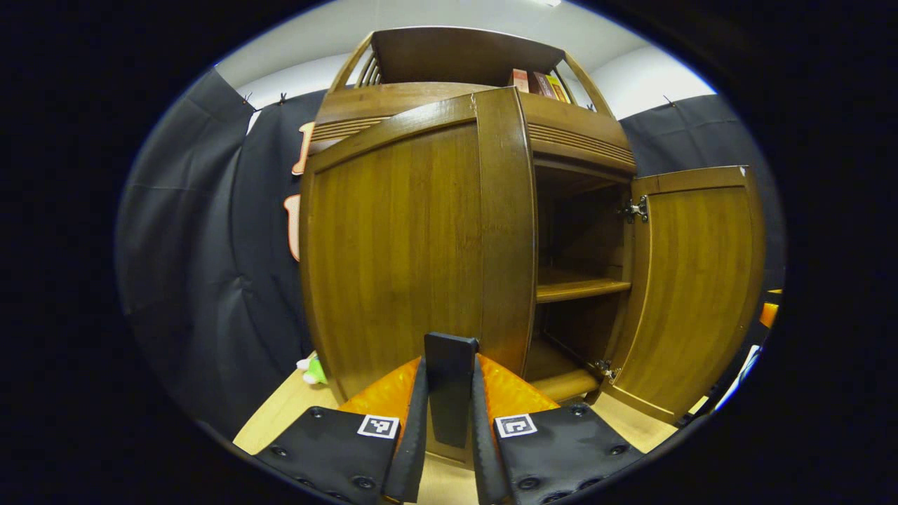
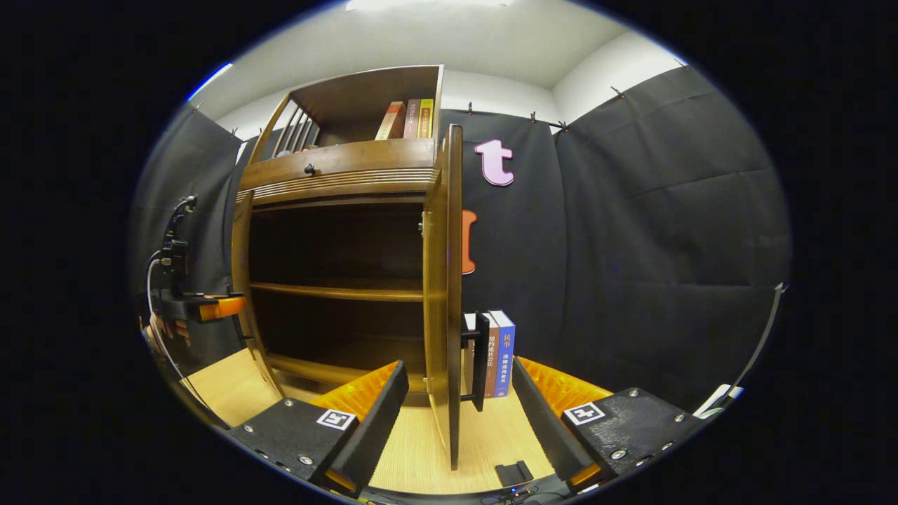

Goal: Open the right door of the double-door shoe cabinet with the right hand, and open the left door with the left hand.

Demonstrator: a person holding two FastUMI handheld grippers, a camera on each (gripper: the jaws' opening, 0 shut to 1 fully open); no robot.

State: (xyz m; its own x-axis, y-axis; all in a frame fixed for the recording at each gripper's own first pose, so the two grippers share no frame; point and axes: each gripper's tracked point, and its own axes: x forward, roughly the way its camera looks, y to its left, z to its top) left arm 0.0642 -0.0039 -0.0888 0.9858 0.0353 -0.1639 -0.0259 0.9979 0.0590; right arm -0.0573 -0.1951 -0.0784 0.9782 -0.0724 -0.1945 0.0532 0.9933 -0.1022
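Two doors ajar, left tongs [image 1: 450,393] clamping handle [image 1: 450,386], right tongs [image 2: 459,400] spread.

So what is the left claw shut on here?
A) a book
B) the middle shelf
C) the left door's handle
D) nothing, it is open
C: in the left gripper view the left claw has both fingers pressed on the dark handle of the left door.
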